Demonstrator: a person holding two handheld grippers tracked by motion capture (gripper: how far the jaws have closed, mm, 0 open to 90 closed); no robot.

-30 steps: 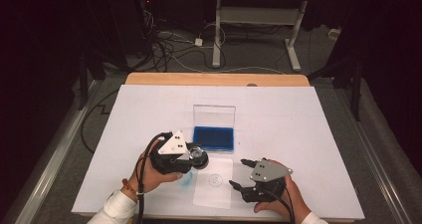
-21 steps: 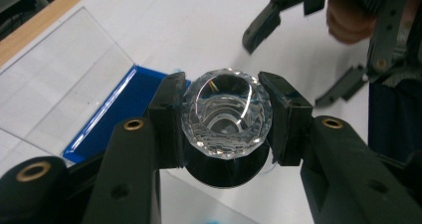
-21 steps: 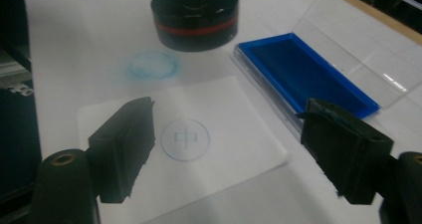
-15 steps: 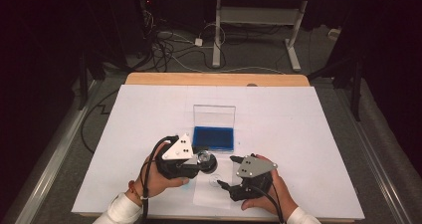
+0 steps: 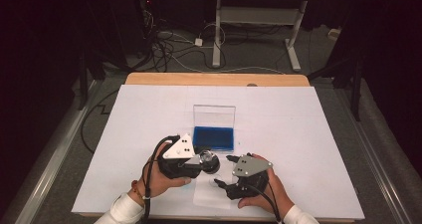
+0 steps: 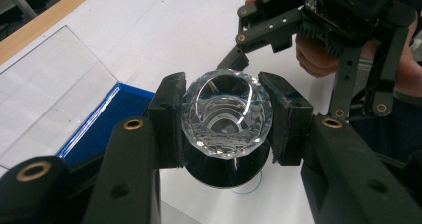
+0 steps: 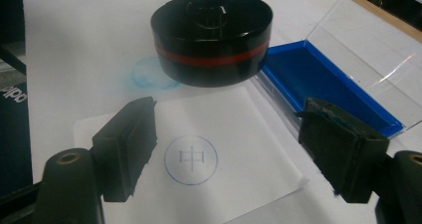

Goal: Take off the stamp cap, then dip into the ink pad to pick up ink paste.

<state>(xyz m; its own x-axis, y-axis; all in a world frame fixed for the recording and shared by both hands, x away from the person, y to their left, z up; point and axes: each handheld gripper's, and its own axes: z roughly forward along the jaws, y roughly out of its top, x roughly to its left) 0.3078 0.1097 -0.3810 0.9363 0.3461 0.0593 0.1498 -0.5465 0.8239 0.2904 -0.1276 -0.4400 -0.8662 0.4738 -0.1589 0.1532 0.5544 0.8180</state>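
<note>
Nearest the person, a small paper slip [image 7: 199,154] lies flat on the white desk [image 5: 308,134], bearing a blue ring with a character inside it. The right claw [image 7: 226,149] hangs over the slip, its jaws standing wide with nothing between them after a slight closing. Just beyond, the left claw [image 6: 226,119] grips the faceted glass knob of a round black stamp [image 7: 213,37], held above the desk beside a faint blue smudge. Farther off sits the blue ink pad [image 5: 213,138], its clear lid standing upright.
</note>
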